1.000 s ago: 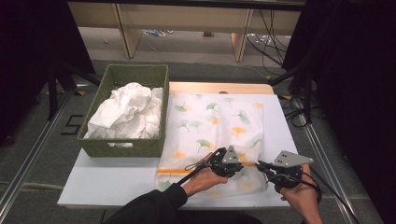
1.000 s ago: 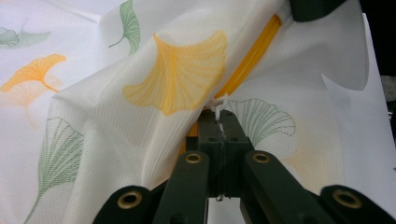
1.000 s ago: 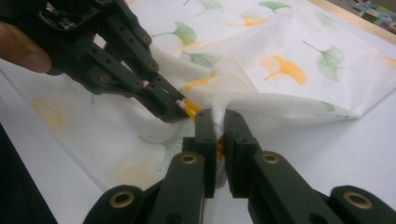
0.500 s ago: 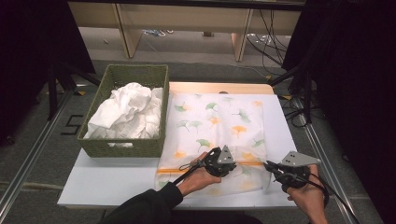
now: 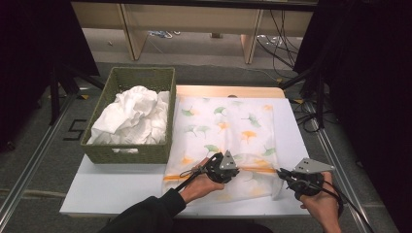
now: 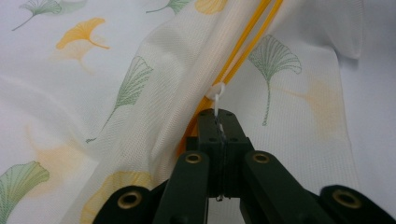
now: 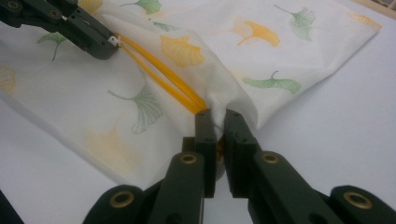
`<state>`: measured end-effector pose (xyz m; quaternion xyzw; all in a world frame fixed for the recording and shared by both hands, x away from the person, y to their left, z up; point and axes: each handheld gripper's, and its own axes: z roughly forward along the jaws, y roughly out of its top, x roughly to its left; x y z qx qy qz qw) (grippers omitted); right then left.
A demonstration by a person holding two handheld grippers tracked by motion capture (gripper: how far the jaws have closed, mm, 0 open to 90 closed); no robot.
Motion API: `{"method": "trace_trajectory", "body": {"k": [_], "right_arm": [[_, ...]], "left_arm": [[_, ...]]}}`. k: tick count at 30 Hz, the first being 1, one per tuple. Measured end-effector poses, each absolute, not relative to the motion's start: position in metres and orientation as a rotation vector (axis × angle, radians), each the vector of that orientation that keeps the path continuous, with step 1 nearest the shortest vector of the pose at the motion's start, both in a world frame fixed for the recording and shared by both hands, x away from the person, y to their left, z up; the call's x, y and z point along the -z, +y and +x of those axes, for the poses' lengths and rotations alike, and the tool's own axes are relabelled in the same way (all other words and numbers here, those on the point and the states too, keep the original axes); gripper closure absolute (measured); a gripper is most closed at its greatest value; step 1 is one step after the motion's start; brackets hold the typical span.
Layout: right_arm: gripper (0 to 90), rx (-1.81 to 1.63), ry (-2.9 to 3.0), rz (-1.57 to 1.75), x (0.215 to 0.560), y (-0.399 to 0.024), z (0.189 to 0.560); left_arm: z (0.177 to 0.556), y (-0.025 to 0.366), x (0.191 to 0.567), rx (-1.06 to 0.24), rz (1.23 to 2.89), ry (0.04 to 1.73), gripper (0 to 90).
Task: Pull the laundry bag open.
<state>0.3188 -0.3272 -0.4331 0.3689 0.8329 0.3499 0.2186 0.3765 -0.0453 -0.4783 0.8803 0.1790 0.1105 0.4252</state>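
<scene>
- Where the white board lies on the table, a thin white bag (image 5: 228,131) printed with green and orange ginkgo leaves is spread flat on it, just beside a green woven basket (image 5: 131,150).
- The basket holds a heap of crumpled white cloth (image 5: 133,116), and its right wall touches the left edge of the bag.
- An orange zipper (image 7: 163,79) runs across the bag near the edge closest to the person, and it looks parted into two orange lines.
- The left gripper (image 5: 232,171) is over the middle of this zipper. In the left gripper view its jaws are pressed together on the small white zipper pull (image 6: 215,95), so it grips the pull.
- The right gripper (image 5: 282,175) is at the right end of the zipper, at the near right corner of the bag. In the right gripper view its jaws pinch the bunched fabric and the end of the orange zipper between them, with a narrow gap above the pinched part.
- The fabric between the two grippers is lifted a little from the board and makes a ridge along the zipper.
- Each gripper is held by one hand; a dark sleeve (image 5: 145,216) covers the left forearm.
</scene>
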Motion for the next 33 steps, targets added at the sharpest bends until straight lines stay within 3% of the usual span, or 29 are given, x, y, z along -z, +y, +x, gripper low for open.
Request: {"method": "trace_trajectory", "body": {"k": [33], "right_arm": [[86.3,-0.951,2.295,1.019,0.436,-0.336,0.323]], "left_arm": [[0.366,0.0,0.472,-0.305,2.198,0.502,89.4]]}}
